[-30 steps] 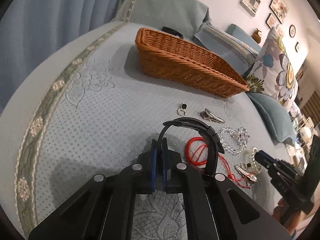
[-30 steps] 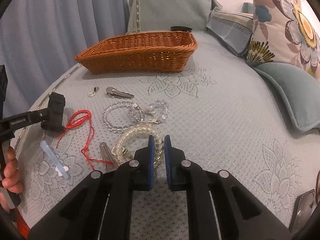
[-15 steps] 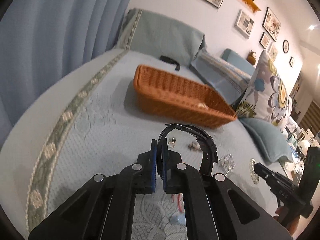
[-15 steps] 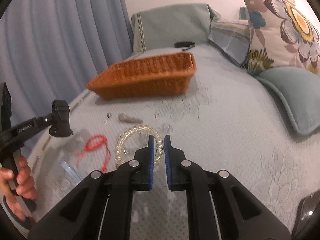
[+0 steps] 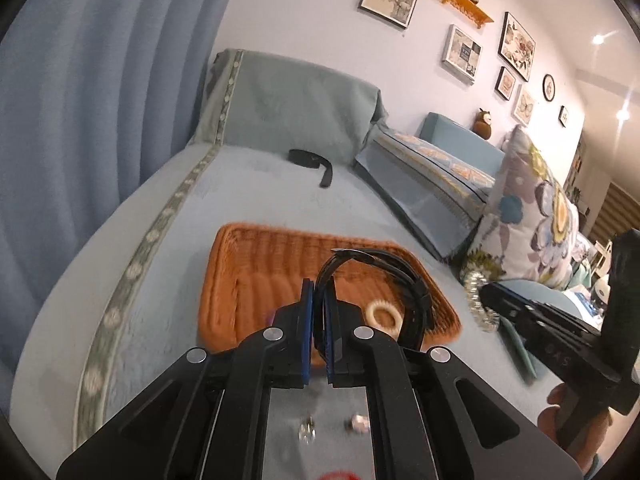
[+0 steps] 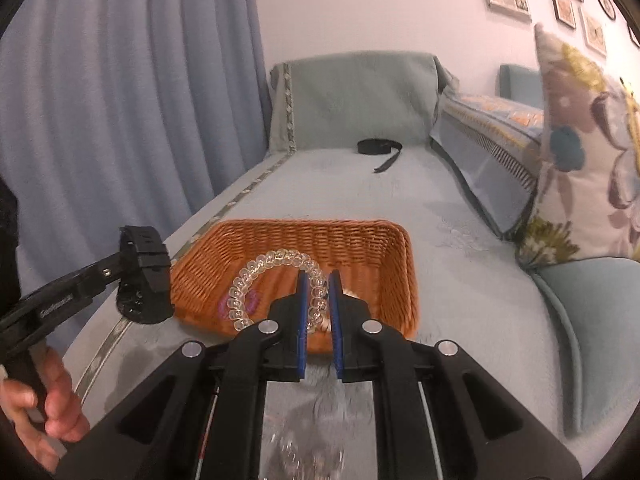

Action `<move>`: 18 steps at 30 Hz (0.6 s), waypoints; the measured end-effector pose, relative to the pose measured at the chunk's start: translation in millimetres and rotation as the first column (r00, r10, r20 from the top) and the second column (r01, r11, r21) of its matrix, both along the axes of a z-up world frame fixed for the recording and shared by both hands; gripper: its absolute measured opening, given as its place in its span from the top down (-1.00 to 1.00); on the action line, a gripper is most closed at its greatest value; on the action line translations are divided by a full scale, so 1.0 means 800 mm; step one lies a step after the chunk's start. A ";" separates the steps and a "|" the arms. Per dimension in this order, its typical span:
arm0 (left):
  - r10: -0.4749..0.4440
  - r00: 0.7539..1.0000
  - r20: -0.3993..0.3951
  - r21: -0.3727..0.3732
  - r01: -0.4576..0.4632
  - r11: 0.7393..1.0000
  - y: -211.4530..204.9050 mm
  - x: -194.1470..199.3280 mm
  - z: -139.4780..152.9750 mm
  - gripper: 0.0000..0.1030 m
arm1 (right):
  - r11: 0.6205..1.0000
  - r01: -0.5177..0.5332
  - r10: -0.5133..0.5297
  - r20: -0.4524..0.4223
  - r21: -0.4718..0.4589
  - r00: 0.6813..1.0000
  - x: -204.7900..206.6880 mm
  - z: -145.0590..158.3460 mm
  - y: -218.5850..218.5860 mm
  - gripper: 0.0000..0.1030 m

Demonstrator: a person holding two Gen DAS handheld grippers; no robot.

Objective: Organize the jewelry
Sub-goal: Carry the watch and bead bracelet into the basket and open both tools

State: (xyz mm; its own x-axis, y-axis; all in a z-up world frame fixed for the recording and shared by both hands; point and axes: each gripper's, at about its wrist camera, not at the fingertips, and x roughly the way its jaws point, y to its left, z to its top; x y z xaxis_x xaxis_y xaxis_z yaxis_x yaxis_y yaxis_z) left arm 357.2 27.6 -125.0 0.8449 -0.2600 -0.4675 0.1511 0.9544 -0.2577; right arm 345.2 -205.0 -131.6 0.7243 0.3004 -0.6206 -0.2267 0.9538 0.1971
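The wicker basket [image 5: 256,272] sits on the blue-green bedspread [image 5: 120,280], toward the near half of the bed, with its long side running away from the cameras. Inside it lies a cream ring [image 5: 383,314] near the right end, and a purple patch shows on the basket floor by the near wall; what that is cannot be told through the blur.

The left gripper [image 5: 317,308] has its fingers pinched together on a black watch [image 5: 400,280], whose strap arches up and over to the right, hanging above the basket. In the right wrist view the same watch [image 6: 144,276] hangs at the left, just beside the basket's left wall [image 6: 192,280].

The right gripper [image 6: 319,300] has its fingers narrow, clamped on a clear bead bracelet [image 6: 248,284] that loops out to the left above the basket's inside. In the left wrist view that bracelet [image 5: 478,300] shows at the right, just past the basket's right end.

Far up the bed, near the pillow [image 5: 292,116], lies a black strap [image 5: 316,162]. A flowered cushion [image 5: 532,216] leans at the right. A hand [image 6: 48,404] grips the left tool's handle.
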 end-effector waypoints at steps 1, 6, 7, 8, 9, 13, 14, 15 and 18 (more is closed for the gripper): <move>-0.003 1.000 0.000 0.014 0.003 1.000 -0.001 0.010 -0.001 0.95 | 1.000 0.003 -0.003 -0.008 0.000 1.000 0.013 -0.005 0.002 0.84; 0.004 0.999 -0.049 0.078 0.000 0.997 -0.005 0.069 -0.022 0.94 | 1.000 0.016 -0.015 -0.079 0.016 0.997 0.067 -0.040 0.007 0.84; 0.007 0.998 -0.057 0.084 -0.002 0.996 -0.003 0.075 -0.028 0.94 | 1.000 0.020 -0.019 -0.098 0.010 0.995 0.078 -0.049 0.010 0.84; 0.009 0.998 -0.068 0.088 -0.003 0.996 -0.004 0.083 -0.034 0.94 | 1.000 0.023 -0.022 -0.117 0.010 0.993 0.085 -0.057 0.012 0.84; 0.011 0.997 -0.078 0.088 -0.004 0.996 -0.004 0.088 -0.038 0.94 | 1.000 0.024 -0.022 -0.139 0.010 0.990 0.092 -0.066 0.013 0.84; 0.021 0.989 -0.149 0.125 -0.002 0.992 -0.010 0.112 -0.065 0.94 | 1.000 0.013 -0.013 -0.230 -0.002 0.973 0.119 -0.099 0.021 0.84; 0.015 0.986 -0.167 0.134 0.008 0.991 -0.012 0.116 -0.071 0.94 | 1.000 0.007 -0.009 -0.254 -0.010 0.967 0.125 -0.107 0.023 0.84; 0.010 0.984 -0.179 0.146 0.017 0.989 -0.014 0.117 -0.077 0.94 | 1.000 -0.001 -0.003 -0.274 -0.011 0.962 0.127 -0.113 0.025 0.84; -0.006 0.981 -0.194 0.155 0.037 0.987 -0.017 0.120 -0.085 0.95 | 0.999 -0.022 0.014 -0.312 -0.023 0.950 0.131 -0.125 0.031 0.84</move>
